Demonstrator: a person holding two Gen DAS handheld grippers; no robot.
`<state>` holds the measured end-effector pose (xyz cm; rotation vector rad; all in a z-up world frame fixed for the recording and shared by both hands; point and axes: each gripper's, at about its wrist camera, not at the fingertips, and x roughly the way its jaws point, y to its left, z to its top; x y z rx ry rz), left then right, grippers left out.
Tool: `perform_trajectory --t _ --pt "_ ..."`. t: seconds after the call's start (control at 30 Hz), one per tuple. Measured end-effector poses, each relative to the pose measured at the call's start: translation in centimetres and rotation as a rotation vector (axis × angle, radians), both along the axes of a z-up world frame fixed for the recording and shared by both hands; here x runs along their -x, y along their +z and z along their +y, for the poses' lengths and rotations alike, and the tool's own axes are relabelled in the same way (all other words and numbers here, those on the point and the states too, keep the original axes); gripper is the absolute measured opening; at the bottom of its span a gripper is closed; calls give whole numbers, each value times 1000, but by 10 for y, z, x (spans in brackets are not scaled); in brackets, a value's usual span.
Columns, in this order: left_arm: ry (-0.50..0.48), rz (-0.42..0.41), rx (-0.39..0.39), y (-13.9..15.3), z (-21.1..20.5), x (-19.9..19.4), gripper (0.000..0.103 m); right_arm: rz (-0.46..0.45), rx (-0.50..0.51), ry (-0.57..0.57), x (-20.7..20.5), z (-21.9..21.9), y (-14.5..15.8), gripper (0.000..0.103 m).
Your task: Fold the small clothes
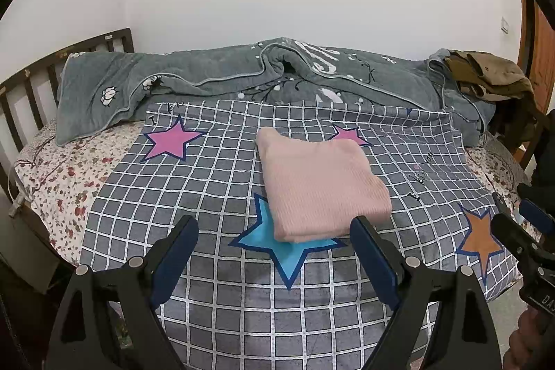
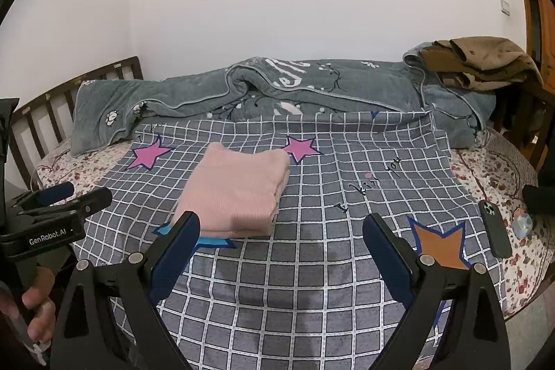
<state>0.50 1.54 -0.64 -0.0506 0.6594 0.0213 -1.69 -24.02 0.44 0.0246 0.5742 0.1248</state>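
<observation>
A pink knitted garment [image 1: 321, 186] lies folded into a thick rectangle on the grey checked sheet [image 1: 215, 182] with coloured stars. In the left wrist view my left gripper [image 1: 274, 233] hovers just in front of the garment's near edge, open, with nothing between its fingers. In the right wrist view the same garment [image 2: 239, 193] lies ahead and to the left. My right gripper [image 2: 281, 229] stands open over bare sheet, its left finger [image 2: 180, 238] close by the garment's near corner. Each gripper shows at the edge of the other's view: the right gripper [image 1: 520, 227], the left gripper [image 2: 60, 196].
A rumpled grey-green quilt [image 1: 208, 82] lies along the back of the bed, with a brown garment [image 1: 485, 75] heaped at its right end. A dark phone [image 2: 494, 227] lies on the floral mattress cover [image 2: 513, 169] at the right. A wooden headboard [image 1: 27, 85] stands left.
</observation>
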Motion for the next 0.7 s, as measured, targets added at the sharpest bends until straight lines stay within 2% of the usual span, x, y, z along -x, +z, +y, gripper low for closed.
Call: perform_trajectory --t 0.7 --pt "9 -16 13 6 2 2 90 -6 -7 4 0 1 5 94"
